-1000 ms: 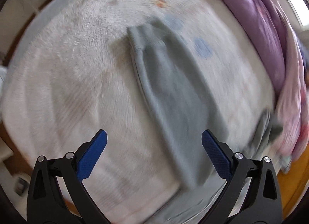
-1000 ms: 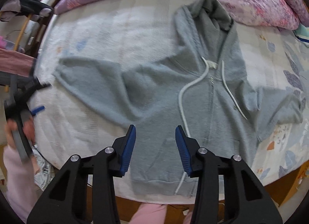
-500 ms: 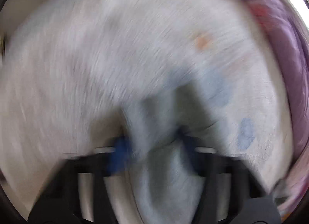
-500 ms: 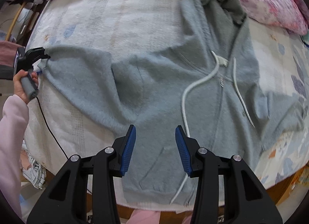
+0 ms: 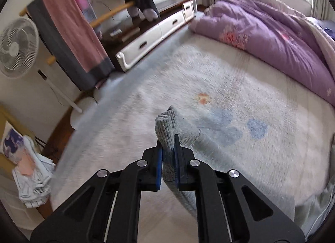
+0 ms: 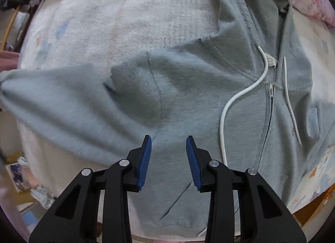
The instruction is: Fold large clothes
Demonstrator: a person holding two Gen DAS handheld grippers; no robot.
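Note:
A grey zip hoodie (image 6: 188,87) with white drawstrings lies front up on the bed. Its left sleeve (image 6: 54,104) stretches out to the left edge of the right wrist view. My left gripper (image 5: 167,140) is shut on the ribbed cuff (image 5: 165,125) of that sleeve and holds it lifted above the white fleece blanket (image 5: 219,79). My right gripper (image 6: 168,140) hangs pointing down over the hoodie's lower front near the armpit. Its jaws are closing, and the pads stand apart above the cloth without pressing on it.
A purple quilt (image 5: 272,33) is heaped along the far side of the bed. Beyond the bed's left edge stand a drying rack with a pink towel (image 5: 71,27), a white fan (image 5: 16,48) and a low drawer unit (image 5: 155,31). Folded laundry (image 5: 33,178) lies on the floor.
My left gripper closed on the sleeve cuff and lifted it, tilting up toward the room. My right gripper dropped closer to the hoodie and its jaws narrowed a little.

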